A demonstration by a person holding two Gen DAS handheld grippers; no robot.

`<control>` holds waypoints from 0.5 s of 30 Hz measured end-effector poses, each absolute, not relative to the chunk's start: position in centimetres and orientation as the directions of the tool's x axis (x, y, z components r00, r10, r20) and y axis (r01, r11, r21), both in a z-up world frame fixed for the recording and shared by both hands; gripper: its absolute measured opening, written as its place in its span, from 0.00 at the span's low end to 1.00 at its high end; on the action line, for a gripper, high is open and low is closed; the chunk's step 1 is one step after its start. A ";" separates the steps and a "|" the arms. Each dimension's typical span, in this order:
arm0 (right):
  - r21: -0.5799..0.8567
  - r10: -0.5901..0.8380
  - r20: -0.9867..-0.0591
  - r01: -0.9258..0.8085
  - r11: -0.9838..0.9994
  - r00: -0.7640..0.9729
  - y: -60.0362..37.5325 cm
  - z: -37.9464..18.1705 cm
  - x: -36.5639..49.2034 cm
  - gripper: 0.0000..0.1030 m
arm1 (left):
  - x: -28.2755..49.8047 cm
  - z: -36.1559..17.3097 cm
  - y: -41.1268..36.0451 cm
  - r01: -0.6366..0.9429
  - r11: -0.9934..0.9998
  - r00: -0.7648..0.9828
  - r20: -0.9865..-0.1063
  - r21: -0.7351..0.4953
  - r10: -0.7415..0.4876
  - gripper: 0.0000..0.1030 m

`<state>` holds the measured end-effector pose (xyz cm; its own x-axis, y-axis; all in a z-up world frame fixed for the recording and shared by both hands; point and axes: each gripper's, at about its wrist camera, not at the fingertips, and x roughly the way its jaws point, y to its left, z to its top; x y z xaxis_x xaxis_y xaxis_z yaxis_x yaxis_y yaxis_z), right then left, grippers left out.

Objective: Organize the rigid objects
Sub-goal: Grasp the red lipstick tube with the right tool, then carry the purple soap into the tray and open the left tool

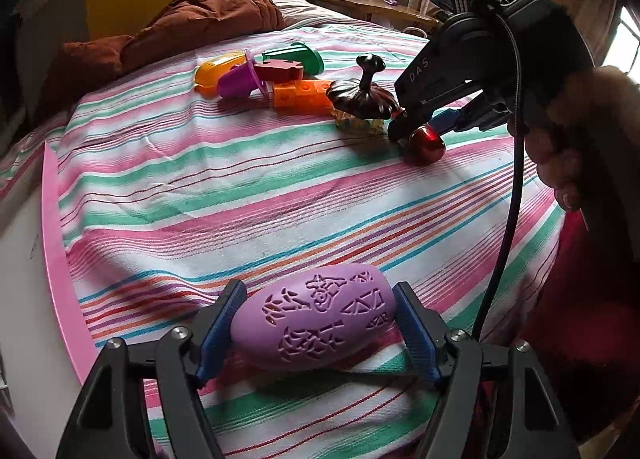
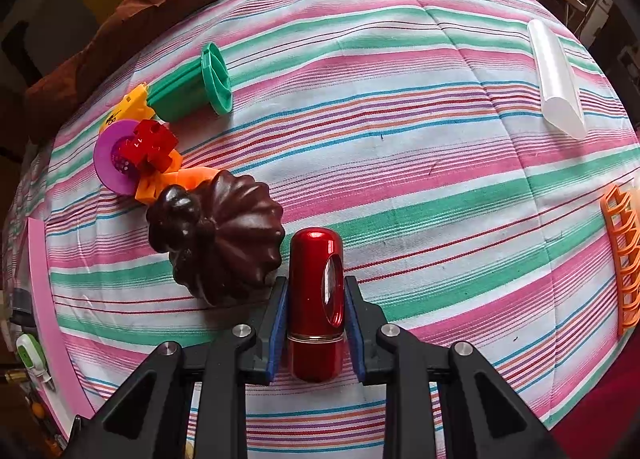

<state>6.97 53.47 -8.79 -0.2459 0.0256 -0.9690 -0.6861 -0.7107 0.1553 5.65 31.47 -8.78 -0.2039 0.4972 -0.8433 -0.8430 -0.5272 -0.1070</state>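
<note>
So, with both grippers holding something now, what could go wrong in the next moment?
1. The right gripper holds the smooth red capsule right beside the dark ribbed lid; moving it left could knock the lid.
2. The capsule is glossy and round, so it may slip between the pads.
3. The left gripper grips the purple patterned oval only at its rounded ends; it could pop out.
</note>
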 end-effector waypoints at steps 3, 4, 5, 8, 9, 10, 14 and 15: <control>0.152 0.032 -0.968 -0.686 -0.712 -0.249 53.3 -8.8 7.3 0.25 | 5.6 -8.5 31.1 -0.840 -0.532 -0.201 -0.847 -0.109 0.492 0.72; 0.151 0.034 -0.968 -0.685 -0.712 -0.249 53.3 -8.8 7.4 0.25 | 5.5 -8.5 30.8 -0.839 -0.532 -0.199 -0.847 -0.112 0.493 0.72; 0.151 0.036 -0.967 -0.685 -0.712 -0.251 53.2 -8.8 7.5 0.25 | 5.5 -8.4 30.6 -0.839 -0.532 -0.199 -0.845 -0.115 0.496 0.72; 0.152 0.038 -0.966 -0.685 -0.712 -0.254 53.1 -8.8 7.8 0.25 | 5.2 -7.3 29.2 -0.831 -0.540 -0.200 -0.834 -0.134 0.515 0.72; 0.153 0.038 -0.966 -0.685 -0.712 -0.255 53.1 -8.8 8.0 0.25 | 5.0 -6.6 28.5 -0.825 -0.546 -0.205 -0.825 -0.144 0.527 0.72; 0.153 0.039 -0.966 -0.685 -0.712 -0.256 53.1 -8.7 8.1 0.25 | 4.5 -5.9 27.7 -0.816 -0.557 -0.217 -0.813 -0.153 0.541 0.72; 0.153 0.040 -0.966 -0.685 -0.712 -0.257 53.0 -8.7 8.3 0.25 | 0.5 -3.3 24.0 -0.738 -0.645 -0.274 -0.787 -0.196 0.552 0.72; 0.152 0.041 -0.966 -0.685 -0.712 -0.257 53.0 -8.7 8.3 0.25 | -0.9 -3.0 23.1 -0.713 -0.671 -0.289 -0.785 -0.206 0.548 0.72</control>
<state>8.26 53.00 -8.72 -0.2568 0.0408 -0.9656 -0.6852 -0.7123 0.1522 -0.93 23.07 -2.95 -0.2890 0.5482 -0.7848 -0.7126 -0.6706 -0.2060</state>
